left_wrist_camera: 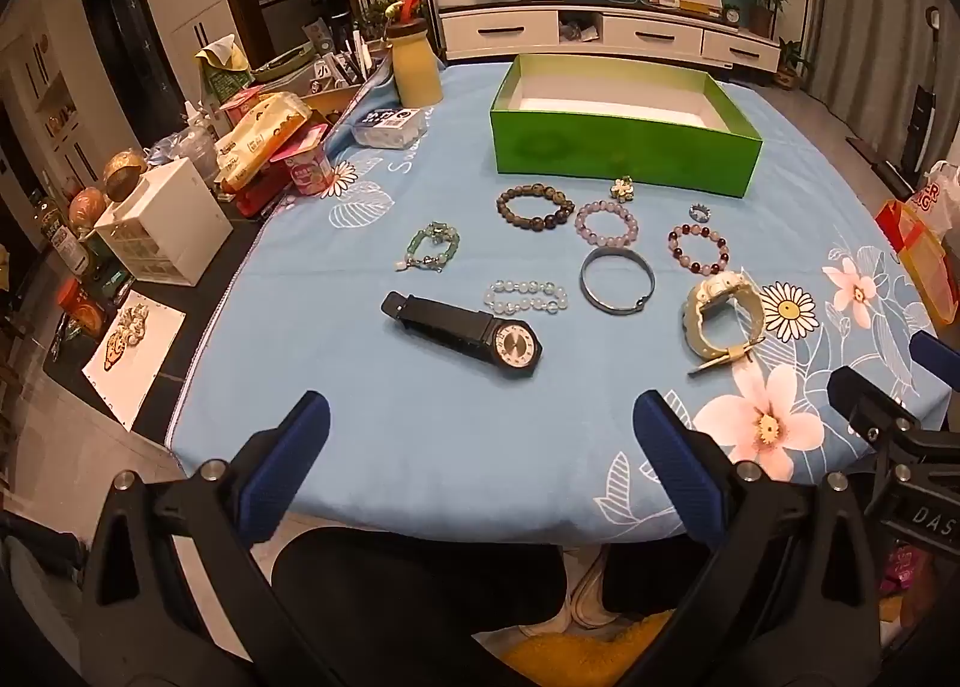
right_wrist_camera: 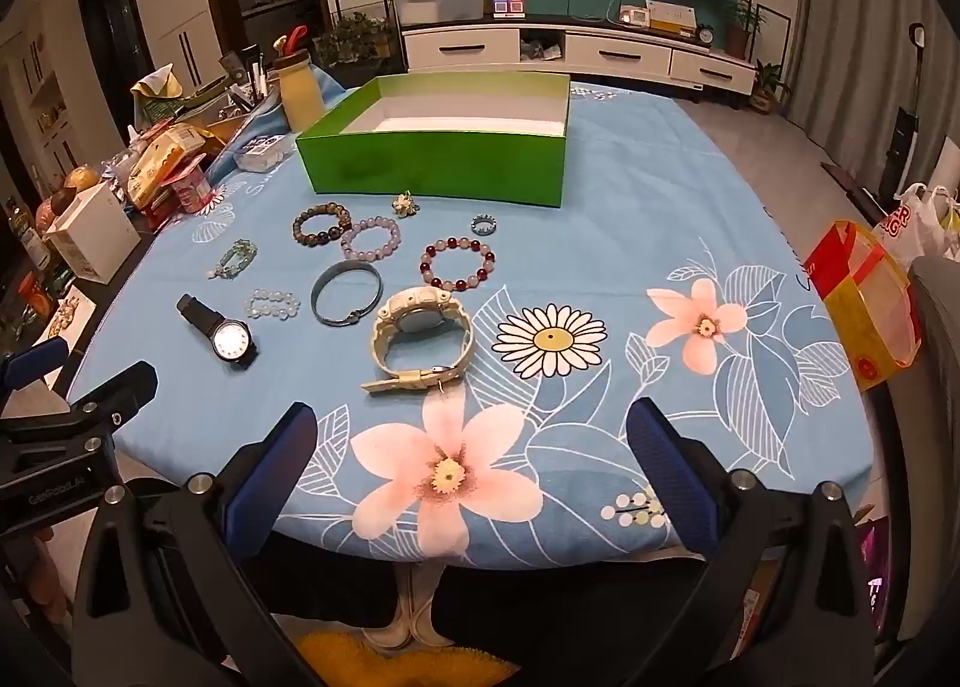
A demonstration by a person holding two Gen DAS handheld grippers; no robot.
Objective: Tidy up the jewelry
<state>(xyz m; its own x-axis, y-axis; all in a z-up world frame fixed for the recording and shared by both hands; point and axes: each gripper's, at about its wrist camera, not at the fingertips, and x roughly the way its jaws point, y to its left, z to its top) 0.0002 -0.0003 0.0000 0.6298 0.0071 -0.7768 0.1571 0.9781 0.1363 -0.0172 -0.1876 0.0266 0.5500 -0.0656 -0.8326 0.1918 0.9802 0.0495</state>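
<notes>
Only the left wrist view shows the white drawer box (left_wrist_camera: 162,231).

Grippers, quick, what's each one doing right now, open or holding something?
Left gripper: open, holding nothing.
Right gripper: open, holding nothing.

counter (right_wrist_camera: 600,243): blue flower cloth
past the tools: green box (right_wrist_camera: 432,171)
nearer the tools: bracelets (right_wrist_camera: 459,264), black watch (right_wrist_camera: 219,330), white watch (right_wrist_camera: 420,339)
</notes>
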